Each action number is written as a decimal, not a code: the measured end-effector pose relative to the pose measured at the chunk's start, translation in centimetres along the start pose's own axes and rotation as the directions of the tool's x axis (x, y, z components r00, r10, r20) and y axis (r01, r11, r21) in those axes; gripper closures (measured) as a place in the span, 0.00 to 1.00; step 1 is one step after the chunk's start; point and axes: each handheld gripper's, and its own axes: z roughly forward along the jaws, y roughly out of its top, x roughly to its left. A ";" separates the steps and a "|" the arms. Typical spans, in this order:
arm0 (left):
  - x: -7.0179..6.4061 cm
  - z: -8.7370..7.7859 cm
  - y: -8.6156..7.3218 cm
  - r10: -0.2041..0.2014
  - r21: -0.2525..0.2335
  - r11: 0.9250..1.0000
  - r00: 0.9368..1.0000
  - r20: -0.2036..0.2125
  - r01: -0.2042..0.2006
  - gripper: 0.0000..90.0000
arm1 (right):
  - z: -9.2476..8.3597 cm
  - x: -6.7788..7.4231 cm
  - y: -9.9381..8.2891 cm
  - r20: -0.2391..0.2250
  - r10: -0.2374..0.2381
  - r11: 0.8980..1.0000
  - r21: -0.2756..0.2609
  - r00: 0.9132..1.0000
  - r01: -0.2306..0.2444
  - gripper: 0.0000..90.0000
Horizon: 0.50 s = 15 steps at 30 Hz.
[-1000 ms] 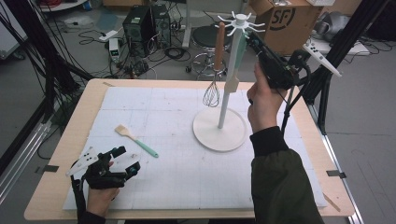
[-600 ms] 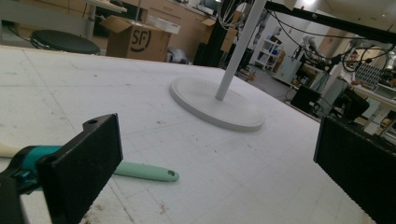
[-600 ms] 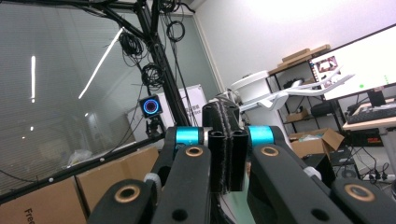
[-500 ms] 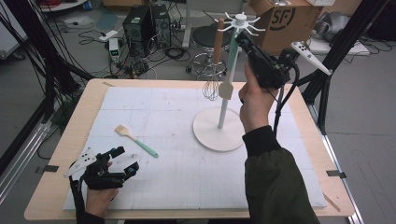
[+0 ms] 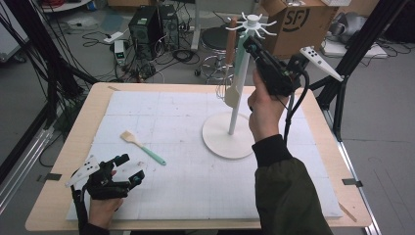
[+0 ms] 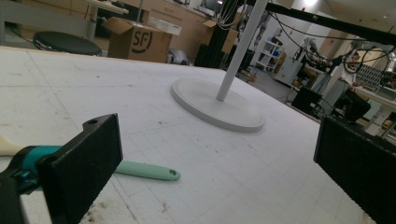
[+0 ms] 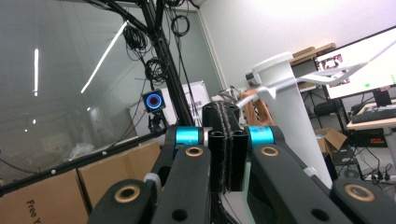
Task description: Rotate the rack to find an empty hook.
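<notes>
Both grippers busy: right gripper (image 5: 250, 45) clamped shut, empty, up at the rack (image 5: 238, 93) top; left gripper (image 5: 128, 169) wide open near the spatula (image 5: 142, 147).

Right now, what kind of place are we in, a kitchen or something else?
Most likely a lab or workshop set up for recording, not a kitchen: black camera-rig poles flank the table, electronics and loose cables cover the floor, and cardboard boxes stand behind.
</notes>
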 end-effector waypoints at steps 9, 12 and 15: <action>0.0 0.0 0.0 0.003 0.004 1.000 1.000 -0.001 -0.003 0.02 | -1.3 -1.1 -0.2 0.041 -0.002 1.000 -0.010 0.999 0.003 1.00; 0.0 0.0 0.0 0.001 0.002 1.000 1.000 -0.002 -0.001 0.02 | -1.5 -1.4 0.0 0.054 0.009 1.000 -0.011 0.998 -0.009 1.00; 0.0 0.0 0.0 0.001 0.002 1.000 1.000 -0.002 -0.001 0.02 | -1.6 -1.8 0.1 0.075 0.022 0.999 -0.034 0.997 -0.020 1.00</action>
